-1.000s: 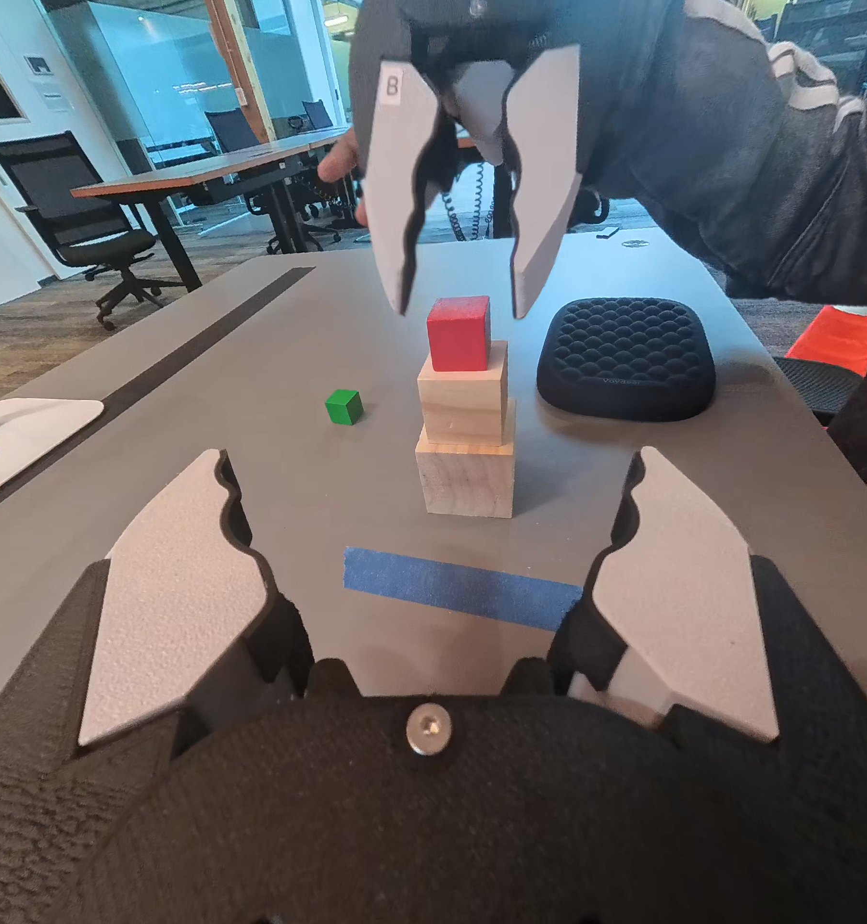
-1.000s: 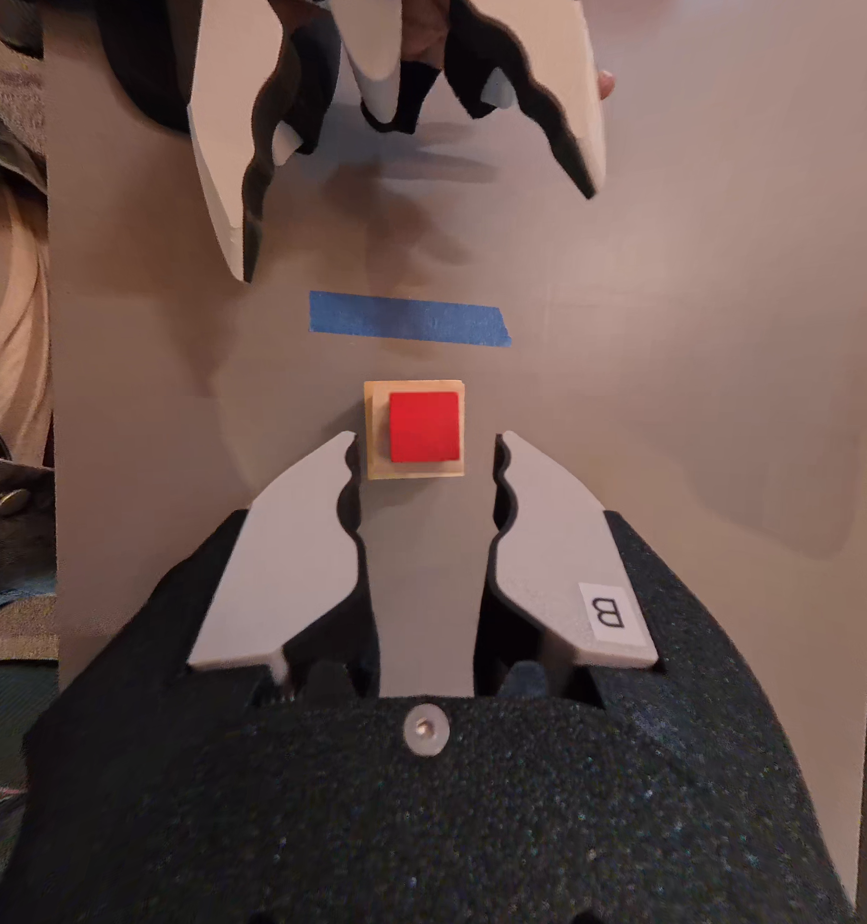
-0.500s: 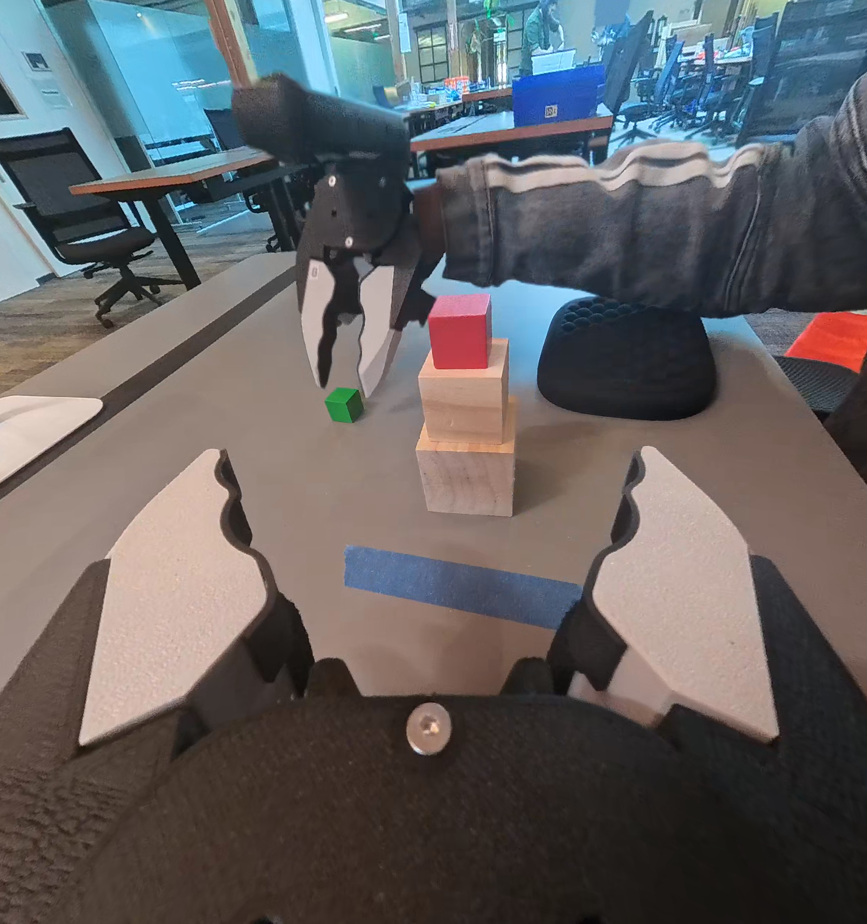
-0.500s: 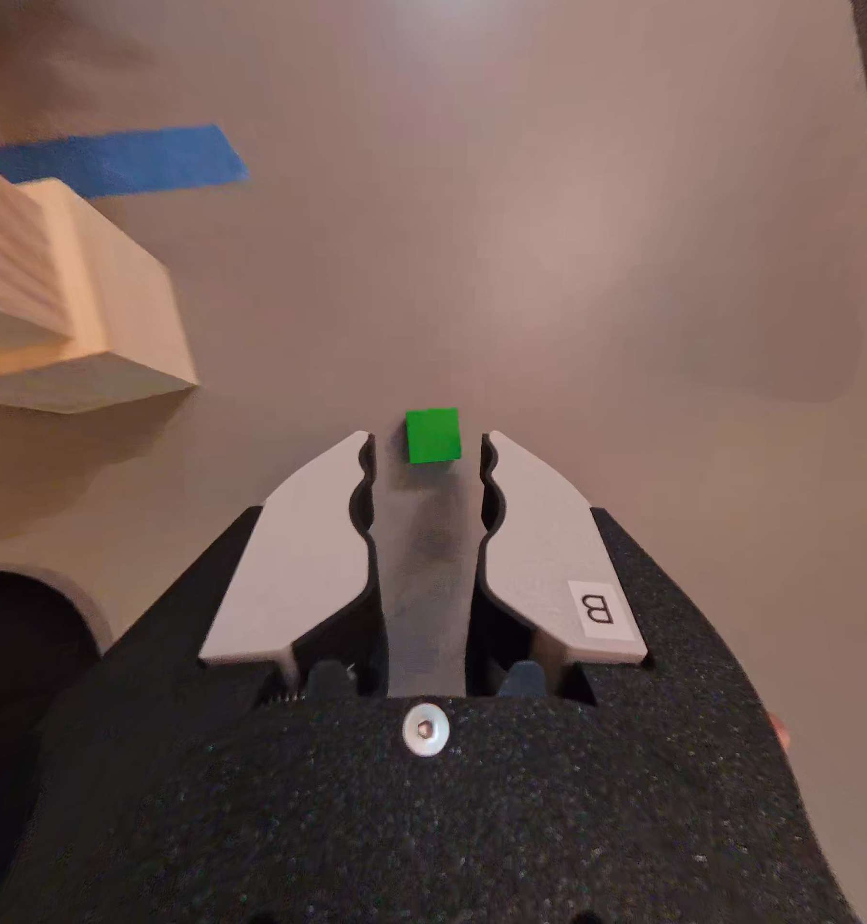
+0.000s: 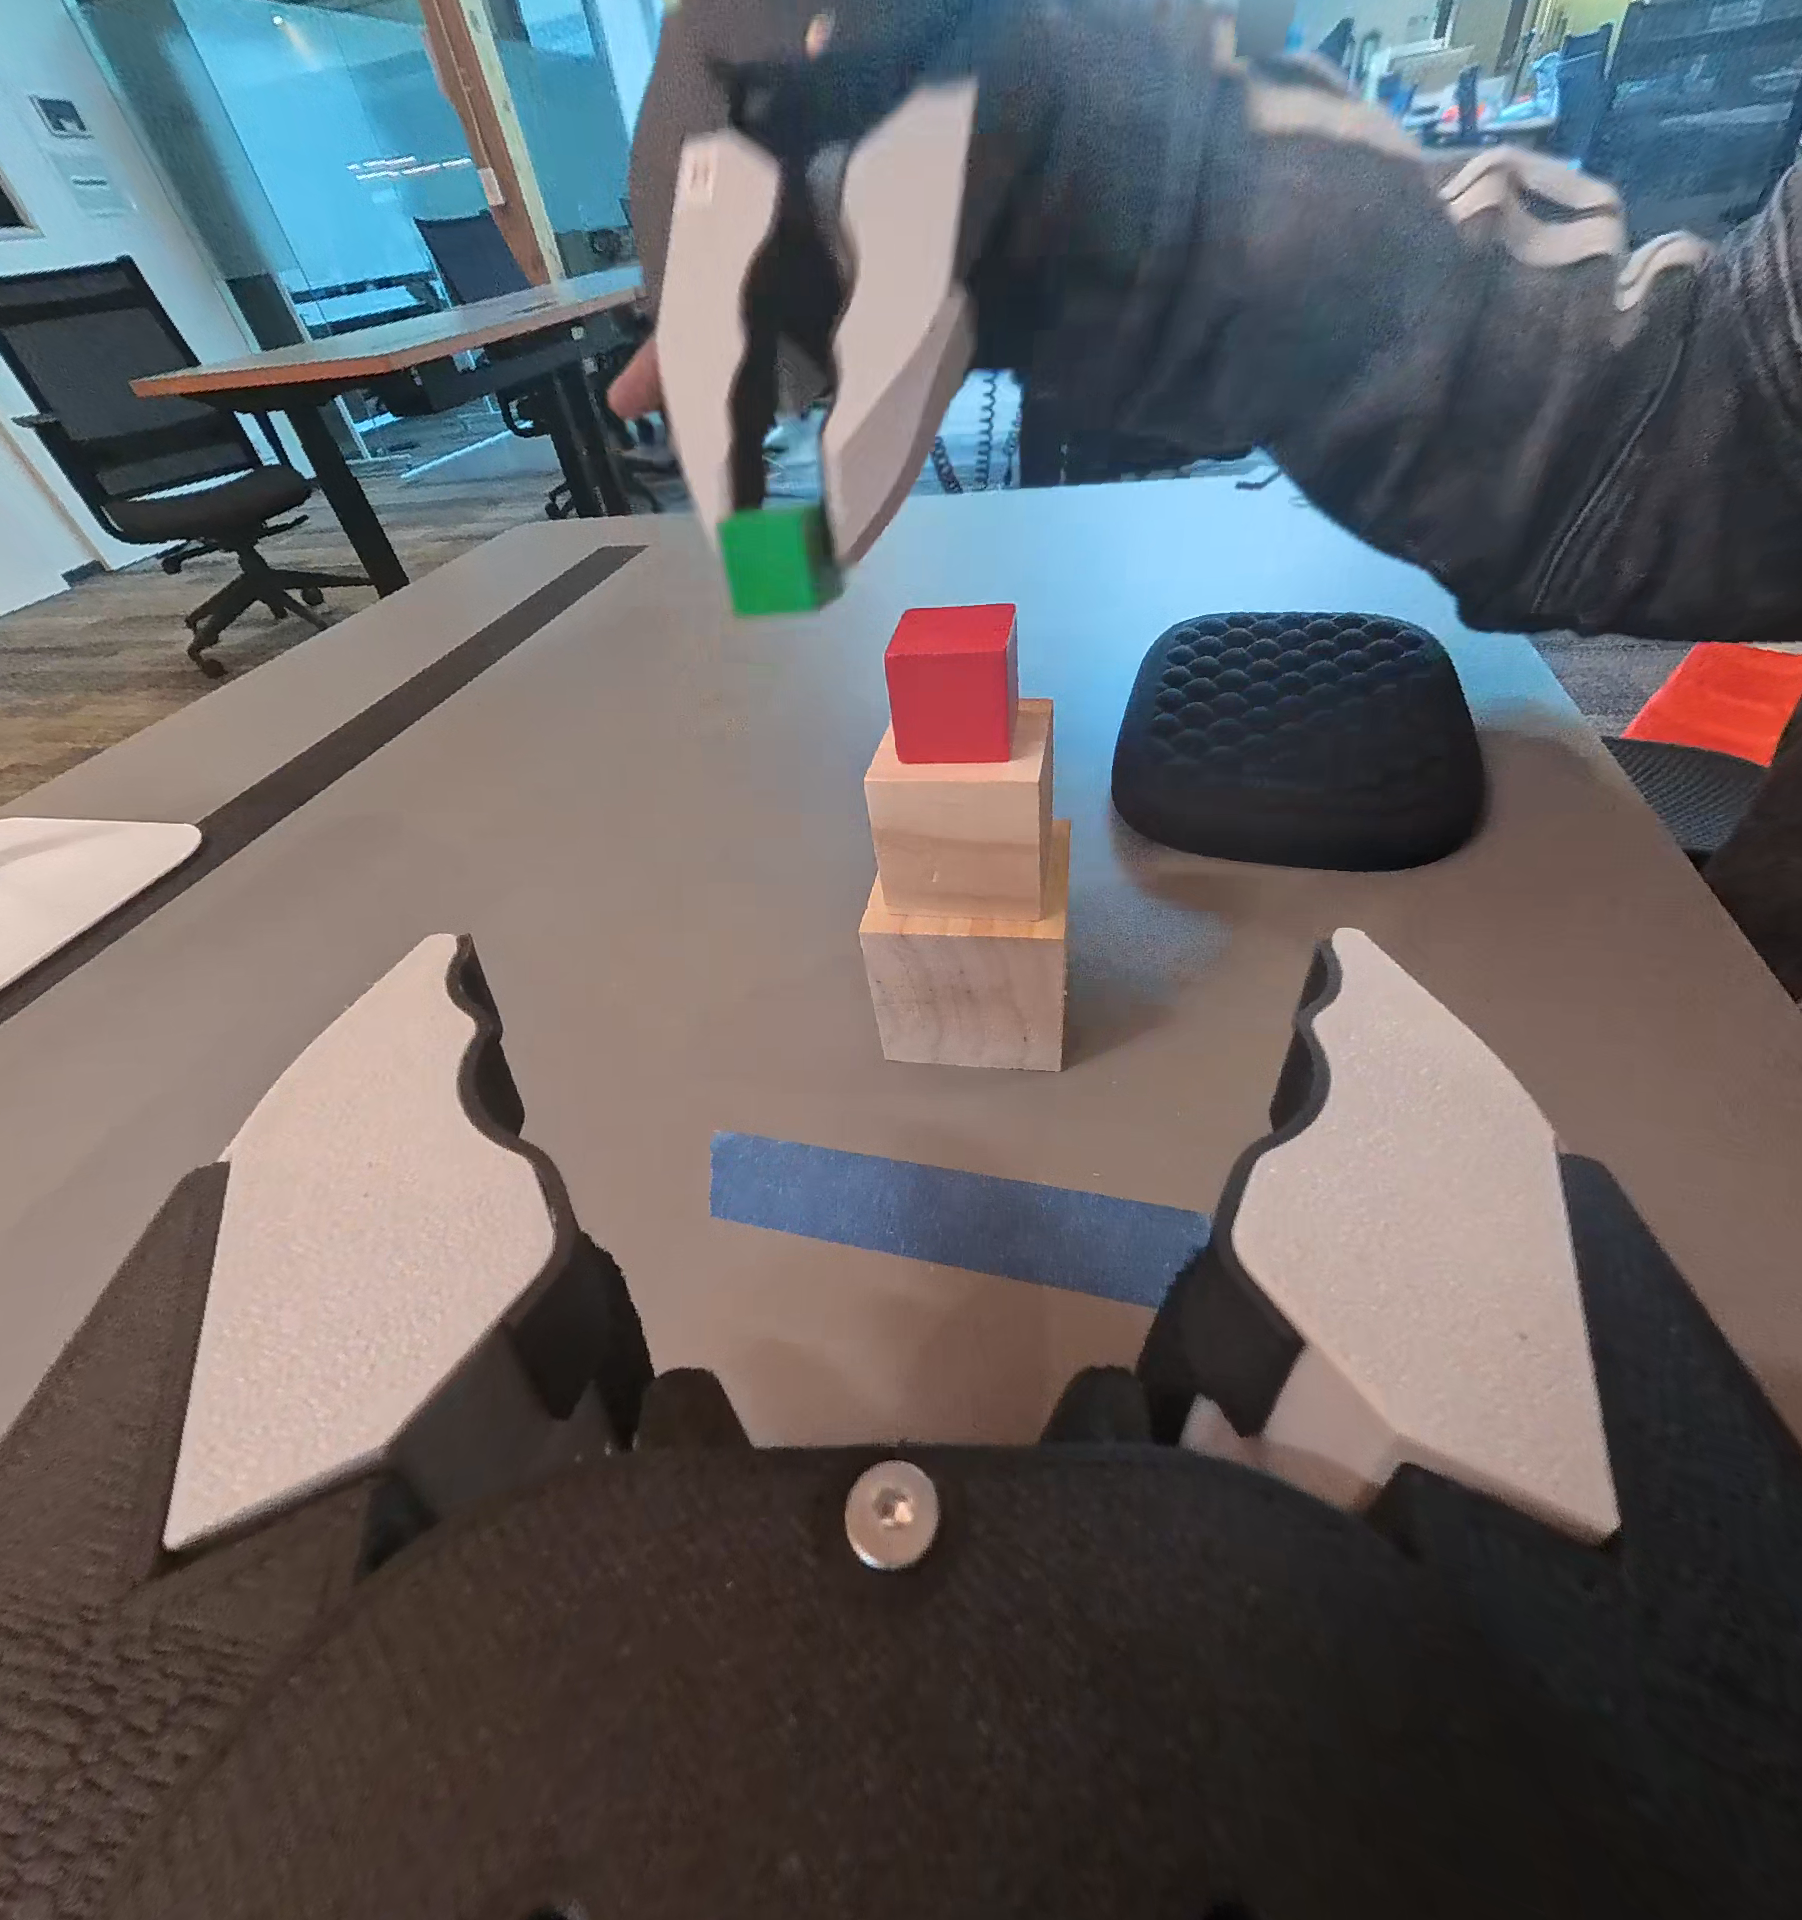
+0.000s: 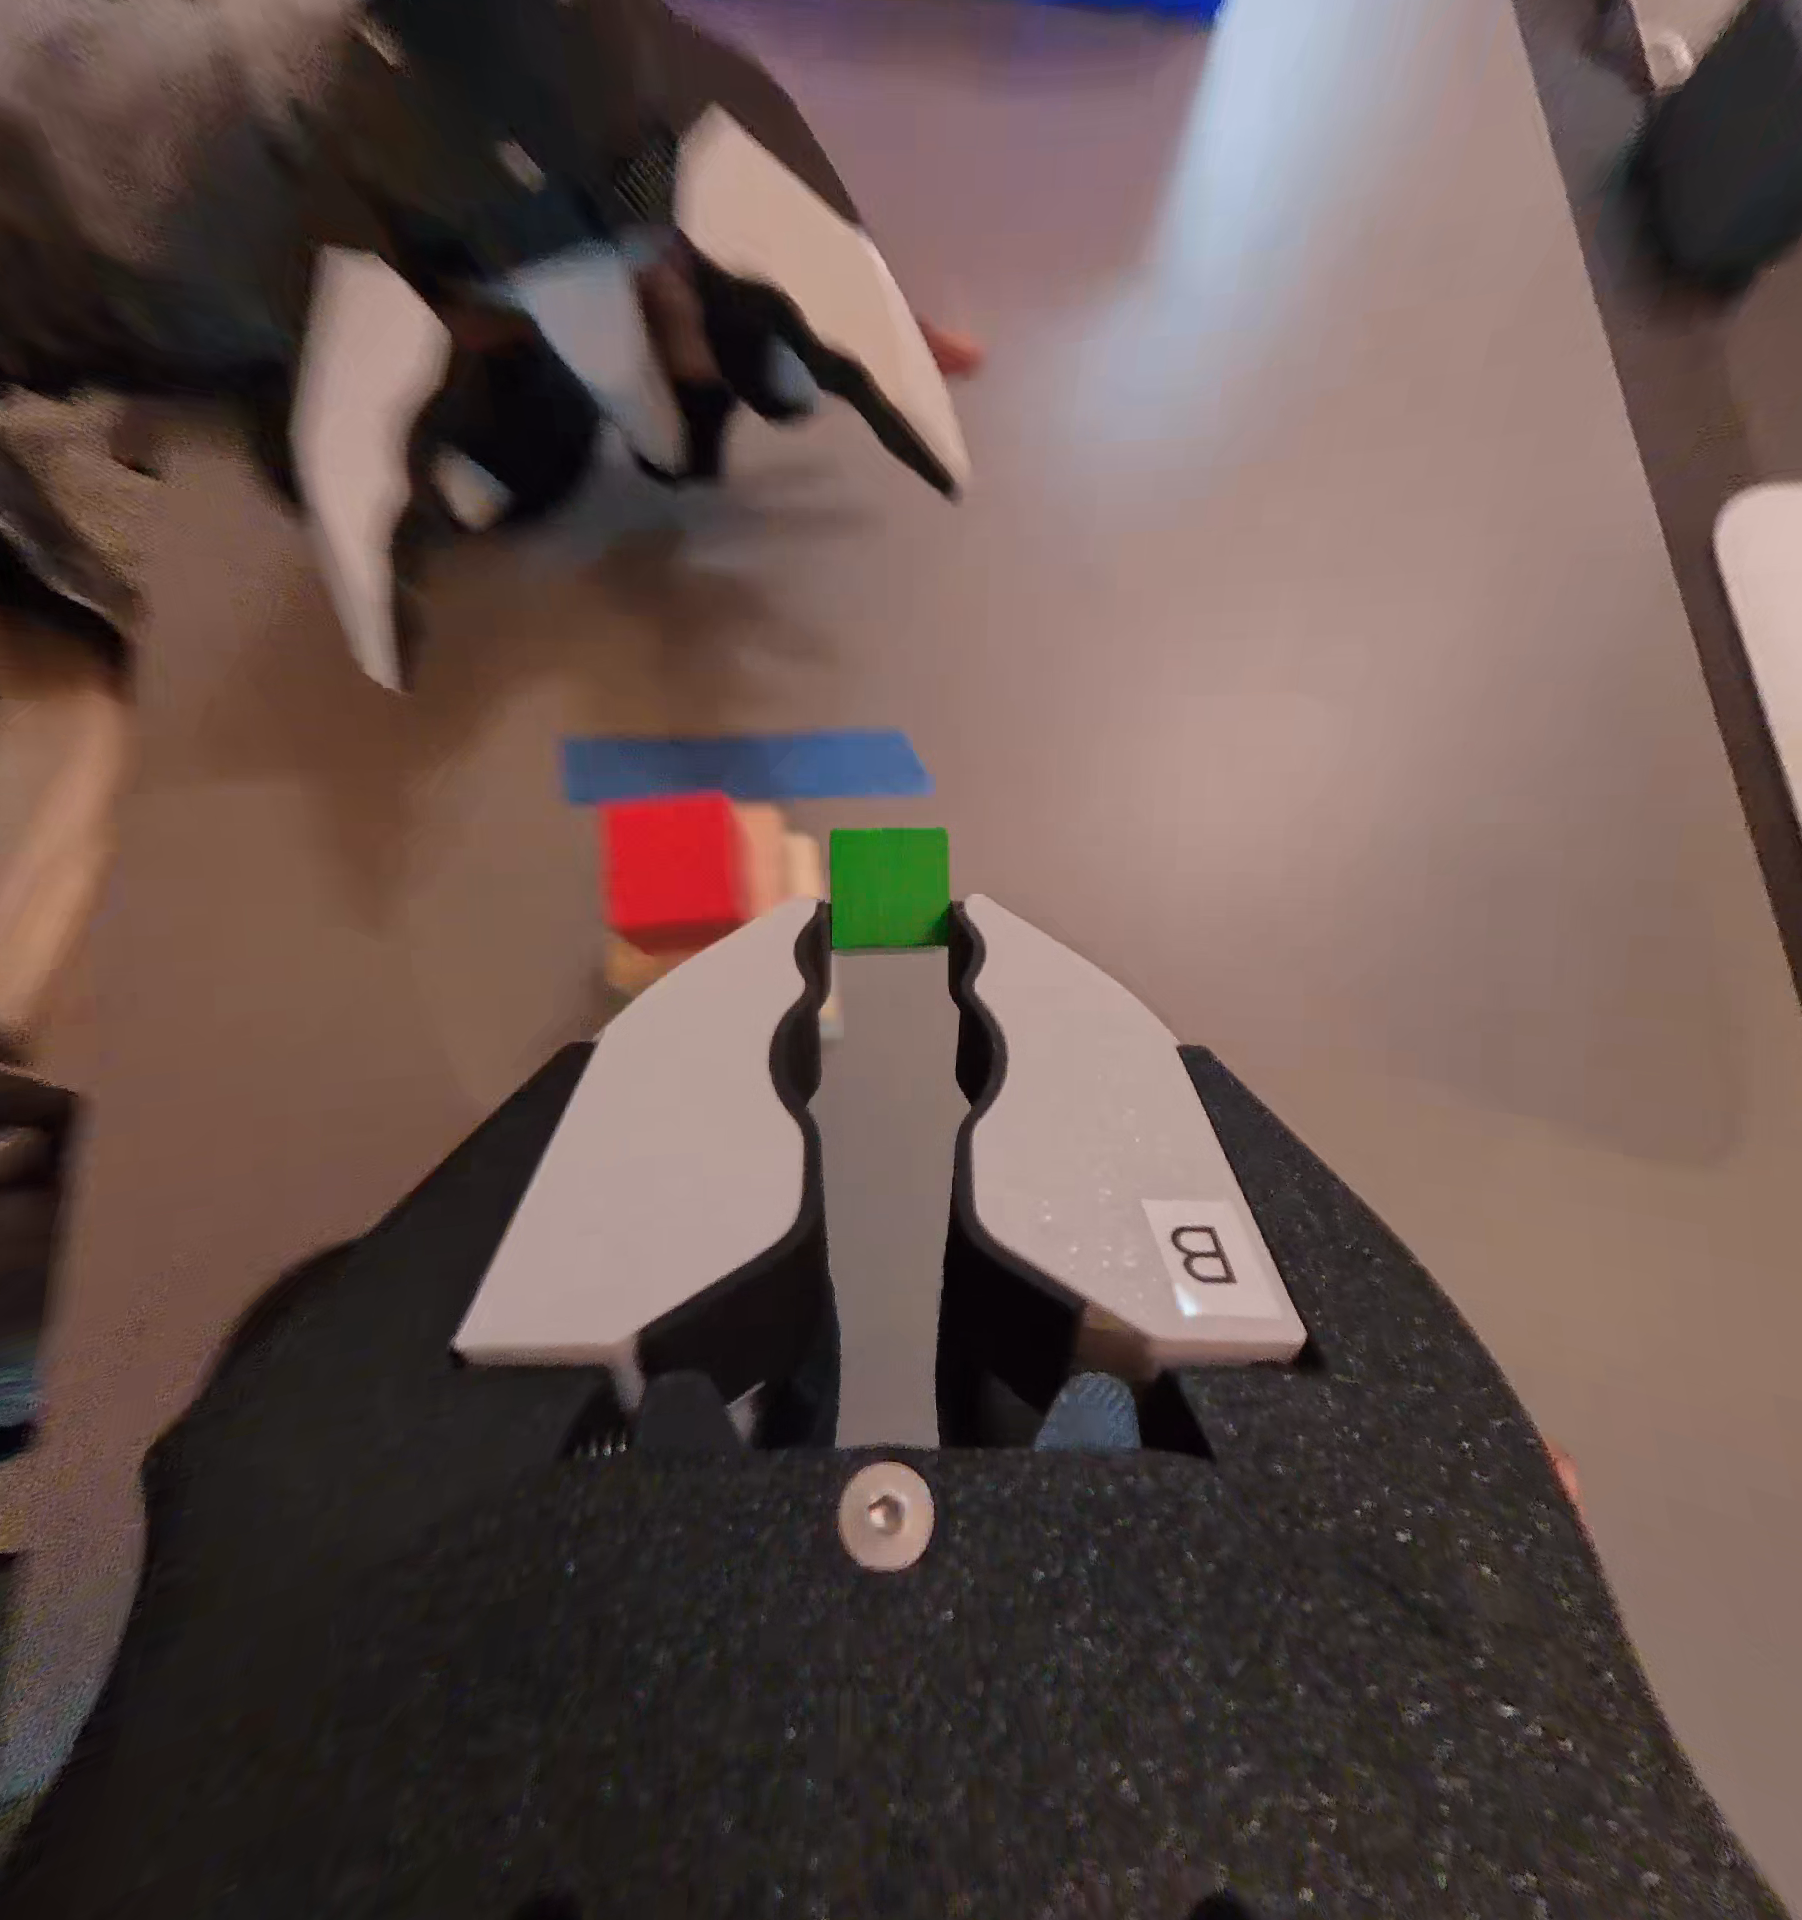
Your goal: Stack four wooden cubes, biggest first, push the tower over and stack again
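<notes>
Wooden cubes: three are stacked on the grey tabletop (image 5: 461,831), one is in the air. Large pale wooden cube (image 5: 964,987) sits at the bottom, a smaller pale wooden cube (image 5: 954,831) on it, a red painted wooden cube (image 5: 951,686) on top. Upper two are set slightly off-centre on the ones below, tower upright. Small green wooden cube (image 6: 889,888) is pinched at the very tips of the right gripper (image 6: 889,925), both pads pressed on its sides, most of the cube sticking out past the tips. In the left wrist view the same green cube (image 5: 777,561) hangs clear of the tabletop, above and to the left of the red cube, not touching it. Right gripper points downward, blurred; a dark striped sleeve (image 5: 1396,343) reaches in from the right behind it.

Left gripper (image 5: 897,1039) has its jaws spread wide with nothing between them; it sits low, well back from the tower, with a strip of blue tape (image 5: 949,1216) on the tabletop between it and the large cube. Black honeycomb-textured pad (image 5: 1302,738) lies on the tabletop to the right of the tower, apart from it. White flat base (image 5: 45,883) sits at the left edge. Office desks and black chairs in the background.
</notes>
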`<state>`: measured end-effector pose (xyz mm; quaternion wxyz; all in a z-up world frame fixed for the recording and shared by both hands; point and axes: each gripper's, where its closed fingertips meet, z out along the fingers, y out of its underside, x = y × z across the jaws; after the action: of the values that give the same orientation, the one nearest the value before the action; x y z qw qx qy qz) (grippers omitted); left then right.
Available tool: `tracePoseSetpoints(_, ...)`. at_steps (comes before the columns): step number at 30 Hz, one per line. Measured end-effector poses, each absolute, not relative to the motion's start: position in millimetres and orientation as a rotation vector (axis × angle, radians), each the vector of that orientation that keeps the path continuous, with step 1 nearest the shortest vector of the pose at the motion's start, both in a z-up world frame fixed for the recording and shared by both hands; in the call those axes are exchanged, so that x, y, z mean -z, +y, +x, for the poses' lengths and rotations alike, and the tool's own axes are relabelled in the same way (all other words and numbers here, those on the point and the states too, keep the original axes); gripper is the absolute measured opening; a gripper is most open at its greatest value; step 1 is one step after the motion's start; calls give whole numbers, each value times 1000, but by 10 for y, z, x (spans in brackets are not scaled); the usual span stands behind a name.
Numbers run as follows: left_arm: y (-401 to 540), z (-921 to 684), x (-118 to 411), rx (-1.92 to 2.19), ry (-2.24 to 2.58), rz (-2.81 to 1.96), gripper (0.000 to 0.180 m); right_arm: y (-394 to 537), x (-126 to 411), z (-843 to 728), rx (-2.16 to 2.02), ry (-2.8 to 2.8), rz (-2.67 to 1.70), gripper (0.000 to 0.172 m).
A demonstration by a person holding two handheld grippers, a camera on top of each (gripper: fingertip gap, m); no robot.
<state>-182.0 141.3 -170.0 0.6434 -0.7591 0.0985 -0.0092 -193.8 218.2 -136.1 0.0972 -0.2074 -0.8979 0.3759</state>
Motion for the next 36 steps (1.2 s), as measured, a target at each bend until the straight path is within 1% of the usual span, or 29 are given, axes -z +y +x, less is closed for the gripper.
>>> tracePoseSetpoints(3,1414,-1811,1699,20,228,-1729,141,1987,1174,-1731,-1136,-2697,-579,21)
tracePoseSetpoints(9,1412,-1806,1693,17,231,-1727,141,1946,1367,-1624,-933,-2757,-556,21)
tracePoseSetpoints(21,1412,-1807,1700,15,231,-1731,141,1932,1404,-1605,-896,-2748,-542,22)
tracePoseSetpoints(23,1413,-1805,1698,16,232,-1730,141,1927,1404,-1598,-905,-2750,-543,29)
tracePoseSetpoints(28,1411,-1809,1694,17,229,-1728,141,2024,1331,-1596,-945,-2678,-586,54)
tracePoseSetpoints(29,1411,-1810,1693,17,228,-1727,141,2068,1331,-1590,-952,-2659,-610,52)
tracePoseSetpoints(30,1410,-1810,1690,17,228,-1726,141,2122,1350,-1576,-949,-2644,-637,41)
tracePoseSetpoints(32,1409,-1811,1686,18,227,-1724,141,2244,1459,-1546,-899,-2626,-699,1)
tracePoseSetpoints(36,1406,-1813,1681,18,225,-1723,141,2309,1801,-1410,-793,-2667,-799,0)
